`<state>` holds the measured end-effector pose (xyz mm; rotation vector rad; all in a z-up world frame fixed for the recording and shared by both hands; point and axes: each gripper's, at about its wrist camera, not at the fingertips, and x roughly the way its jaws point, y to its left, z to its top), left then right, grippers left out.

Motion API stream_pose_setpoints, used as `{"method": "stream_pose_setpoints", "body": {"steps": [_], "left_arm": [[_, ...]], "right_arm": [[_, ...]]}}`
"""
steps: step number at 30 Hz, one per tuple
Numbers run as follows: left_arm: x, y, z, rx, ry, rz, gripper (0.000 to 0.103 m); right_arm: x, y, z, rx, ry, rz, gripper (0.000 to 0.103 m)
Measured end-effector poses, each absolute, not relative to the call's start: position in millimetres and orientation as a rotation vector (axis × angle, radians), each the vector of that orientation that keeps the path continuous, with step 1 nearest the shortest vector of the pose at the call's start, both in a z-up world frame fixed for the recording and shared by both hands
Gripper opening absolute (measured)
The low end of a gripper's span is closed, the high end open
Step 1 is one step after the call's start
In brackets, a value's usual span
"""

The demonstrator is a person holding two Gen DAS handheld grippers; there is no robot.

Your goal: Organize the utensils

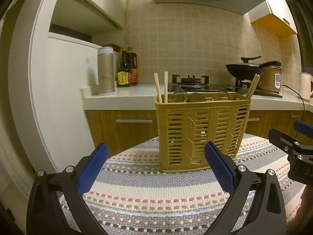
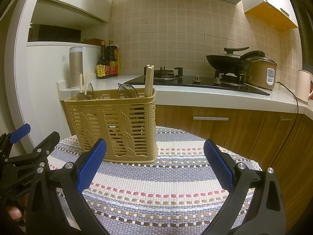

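A tan woven-look plastic utensil basket [image 1: 201, 129] [image 2: 115, 125] stands upright on a striped woven mat [image 1: 156, 192] [image 2: 166, 186]. Wooden chopsticks [image 1: 161, 87] [image 2: 149, 81] stick up at both of its ends, and dark translucent spoons [image 1: 196, 97] [image 2: 126, 91] stand between them. My left gripper [image 1: 156, 165] is open just in front of the basket, nothing between its blue pads. My right gripper [image 2: 155, 163] is open too, empty, with the basket ahead and to its left. Each gripper shows at the edge of the other's view.
Behind the mat runs a white kitchen counter [image 1: 125, 96] [image 2: 215, 96] with a gas hob, a black wok [image 2: 228, 61], a rice cooker [image 2: 263, 72], sauce bottles [image 1: 127, 68], a metal flask [image 1: 106, 71] and a kettle [image 2: 304, 86]. A white fridge [image 1: 66, 90] stands left.
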<state>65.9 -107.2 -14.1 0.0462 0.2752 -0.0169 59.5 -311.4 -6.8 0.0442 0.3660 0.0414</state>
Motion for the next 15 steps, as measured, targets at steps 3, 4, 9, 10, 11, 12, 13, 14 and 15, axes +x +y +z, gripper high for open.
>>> {"method": "stream_pose_setpoints", "body": {"steps": [3,4,9,10,11,12,13,14,15], "left_arm": [[64,-107,-13,0.05,0.261,-0.014,0.095],[63,-107,-13,0.053,0.258,-0.013,0.095],[67,-102,-12,0.026,0.293,-0.021,0.096],[70,-100,-12,0.009,0.309,-0.033,0.096],[72,-98,-13,-0.004,0.319,-0.038,0.096],[74,-96,-13,-0.018,0.328,-0.038,0.096],[75,-94,-14,-0.031,0.334,-0.035,0.096],[76,-92,-14,-0.039,0.337,-0.034,0.096],[77,-91,-14,-0.043,0.337,-0.032,0.096]], "right_arm": [[60,-312,-7,0.044,0.367,0.043,0.095],[60,-312,-7,0.044,0.366,0.043,0.095],[60,-312,-7,0.044,0.366,0.043,0.095],[60,-311,-7,0.044,0.366,0.042,0.095],[60,-311,-7,0.044,0.366,0.042,0.095],[60,-311,-7,0.044,0.366,0.042,0.095],[60,-311,-7,0.044,0.367,0.042,0.095],[60,-311,-7,0.043,0.368,0.044,0.095],[60,-311,-7,0.042,0.368,0.046,0.095]]}}
